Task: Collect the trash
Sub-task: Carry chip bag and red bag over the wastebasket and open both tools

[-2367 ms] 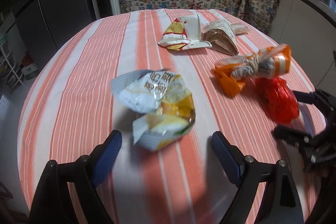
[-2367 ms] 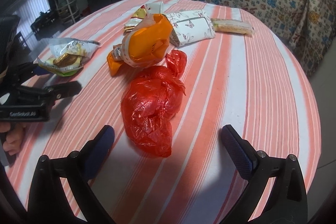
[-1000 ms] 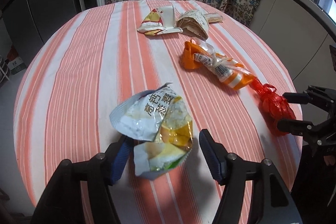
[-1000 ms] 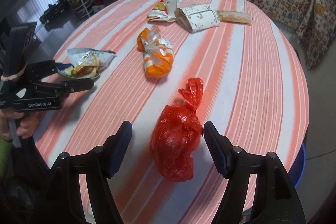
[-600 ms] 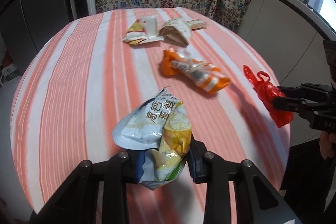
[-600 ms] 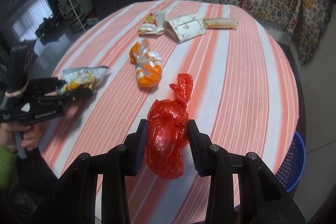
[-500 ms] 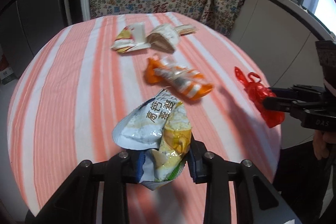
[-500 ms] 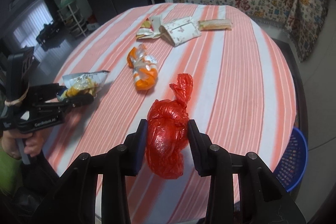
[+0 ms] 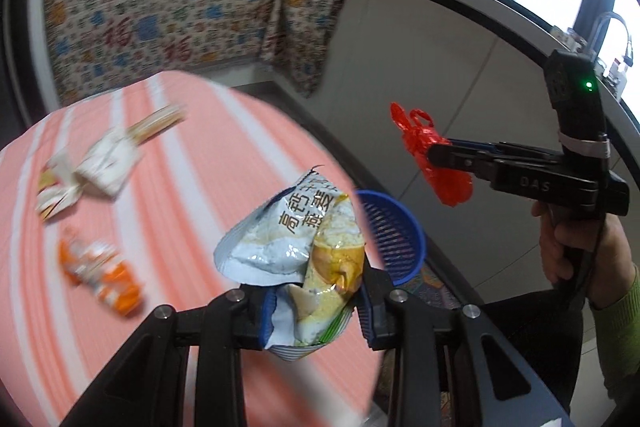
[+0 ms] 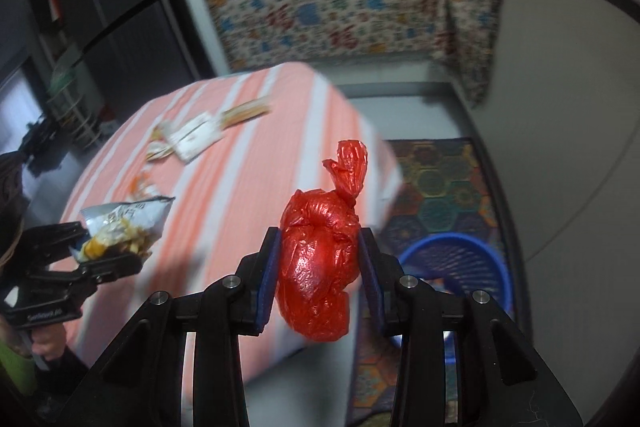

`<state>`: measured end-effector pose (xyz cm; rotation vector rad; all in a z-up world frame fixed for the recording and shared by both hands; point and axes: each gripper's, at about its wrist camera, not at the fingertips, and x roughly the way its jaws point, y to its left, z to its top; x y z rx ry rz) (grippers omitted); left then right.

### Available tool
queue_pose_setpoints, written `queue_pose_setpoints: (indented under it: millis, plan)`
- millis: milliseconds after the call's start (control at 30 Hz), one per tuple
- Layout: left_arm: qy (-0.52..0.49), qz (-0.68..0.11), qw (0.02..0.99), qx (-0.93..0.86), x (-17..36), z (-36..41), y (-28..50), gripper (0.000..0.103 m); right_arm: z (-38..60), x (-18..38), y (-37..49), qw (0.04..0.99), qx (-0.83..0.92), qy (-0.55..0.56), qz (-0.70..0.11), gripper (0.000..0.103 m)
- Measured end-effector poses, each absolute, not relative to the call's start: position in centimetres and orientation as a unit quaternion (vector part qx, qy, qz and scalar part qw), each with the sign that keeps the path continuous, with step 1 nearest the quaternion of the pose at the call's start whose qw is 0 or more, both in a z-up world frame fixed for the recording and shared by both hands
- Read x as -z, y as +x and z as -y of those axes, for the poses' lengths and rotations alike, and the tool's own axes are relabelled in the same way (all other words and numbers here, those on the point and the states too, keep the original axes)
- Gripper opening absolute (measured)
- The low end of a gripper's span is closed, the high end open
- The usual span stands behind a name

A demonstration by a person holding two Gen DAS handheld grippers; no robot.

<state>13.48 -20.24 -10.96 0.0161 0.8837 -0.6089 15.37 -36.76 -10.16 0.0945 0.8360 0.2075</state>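
My left gripper [image 9: 314, 311] is shut on a crumpled white and yellow snack bag [image 9: 304, 251] and holds it in the air over the table's right edge. My right gripper [image 10: 320, 267] is shut on a knotted red plastic bag [image 10: 320, 259] and holds it beyond the table, above the floor. A blue mesh trash basket [image 10: 472, 259] stands on the floor below and right of the red bag; it also shows behind the snack bag in the left wrist view [image 9: 400, 235]. The right gripper with the red bag [image 9: 432, 155] shows in the left wrist view.
An orange wrapper [image 9: 100, 275], a white paper packet [image 9: 108, 163] and chopsticks in a sleeve [image 9: 156, 125] lie on the round striped table [image 9: 200, 167]. A patterned mat [image 10: 440, 179] covers the floor by the basket. A grey counter [image 9: 460, 39] curves along the right.
Both grippers closed on their trash, lifted it off the table and swung right, toward the table's edge. The blue basket on the floor has come into view.
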Motion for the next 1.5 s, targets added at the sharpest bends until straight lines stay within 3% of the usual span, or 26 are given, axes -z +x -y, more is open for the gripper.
queue_pose_setpoints:
  millis: [200, 500, 1033, 1167, 1367, 1500]
  plan:
    - [0.025, -0.429, 0.842, 0.327, 12.1, 29.1, 16.2, 0.032, 43.9, 10.8, 16.4, 0.906, -0.043, 0.079, -0.413, 0.039]
    - [0.04, -0.47, 0.81, 0.348, 17.8, 38.2, 20.1, 0.032, 51.2, 14.2, 18.1, 0.896, 0.006, 0.131, -0.423, 0.039]
    - [0.06, -0.517, 0.783, 0.34, 26.3, 44.3, 24.0, 0.036, 57.0, 19.6, 19.6, 0.871, 0.019, 0.225, -0.437, 0.04]
    - [0.071, -0.518, 0.786, 0.329, 28.0, 45.2, 24.6, 0.048, 57.7, 20.5, 19.8, 0.866, 0.018, 0.25, -0.433, 0.051]
    - [0.041, -0.51, 0.798, 0.319, 27.6, 44.9, 25.2, 0.048, 58.5, 19.7, 19.2, 0.871, 0.027, 0.26, -0.415, 0.062]
    - [0.039, -0.479, 0.816, 0.321, 25.0, 43.7, 23.6, 0.048, 58.3, 18.9, 18.9, 0.881, 0.042, 0.241, -0.405, 0.078]
